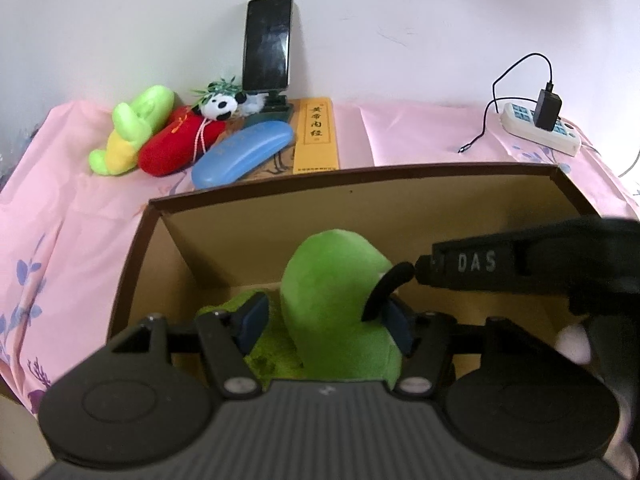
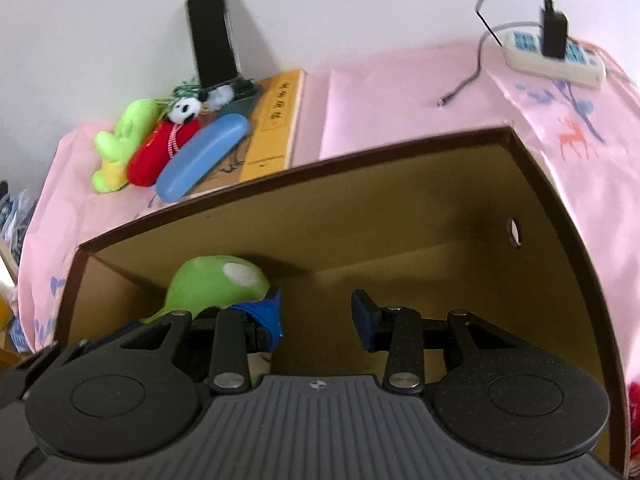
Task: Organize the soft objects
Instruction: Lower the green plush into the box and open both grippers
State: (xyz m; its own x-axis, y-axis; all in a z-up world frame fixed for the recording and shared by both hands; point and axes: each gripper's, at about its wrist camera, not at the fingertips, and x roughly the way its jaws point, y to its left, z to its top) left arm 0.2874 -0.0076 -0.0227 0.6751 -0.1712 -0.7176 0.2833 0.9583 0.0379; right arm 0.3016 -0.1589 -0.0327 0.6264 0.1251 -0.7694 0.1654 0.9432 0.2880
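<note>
Inside the cardboard box (image 1: pixel 400 216), the left hand-held gripper (image 1: pixel 326 322) stands spread around the green plush toy (image 1: pixel 336 292), its pads beside the toy, not pressing. Right hand-held gripper (image 2: pixel 318 314) is open and empty over the box floor. More plush toys (image 1: pixel 160 136) lie on the pink tabletop (image 1: pixel 420 132).

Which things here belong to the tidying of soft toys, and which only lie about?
Belong to the job:
- green plush toy, between the left tongs
- cardboard box
- light green plush
- red plush
- panda toy

Only lying about:
- phone
- blue case
- yellow book
- power strip
</note>
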